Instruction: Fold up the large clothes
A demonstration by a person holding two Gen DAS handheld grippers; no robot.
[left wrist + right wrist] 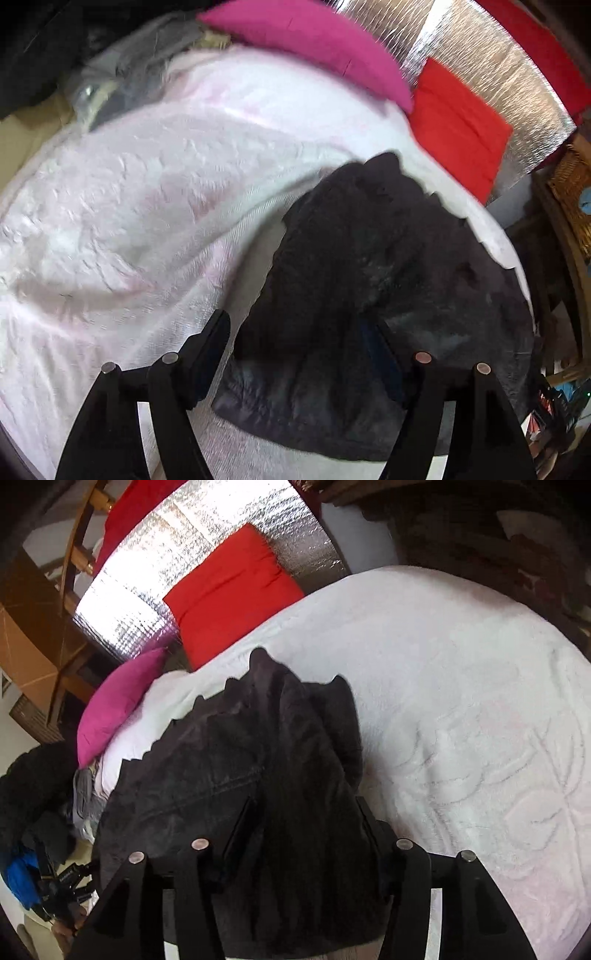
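Note:
A dark grey fleecy garment (369,240) lies crumpled on a white fluffy blanket (147,184) that covers the bed. My left gripper (299,336) stands open over the garment's near edge. Its left finger rests on bare blanket beside the cloth, and its right finger is over the cloth. In the right wrist view the same garment (240,746) is bunched into a ridge that runs up between the fingers of my right gripper (306,823). Those jaws stand apart with cloth filling the gap, and I see no firm pinch. The blanket (461,683) spreads to the right.
A pink pillow (314,44) and a red pillow (458,129) lie at the head of the bed against a silver foil panel (480,55). Grey clothes (129,66) are piled at the far left. A wicker basket (572,177) and wooden furniture (29,646) stand beside the bed.

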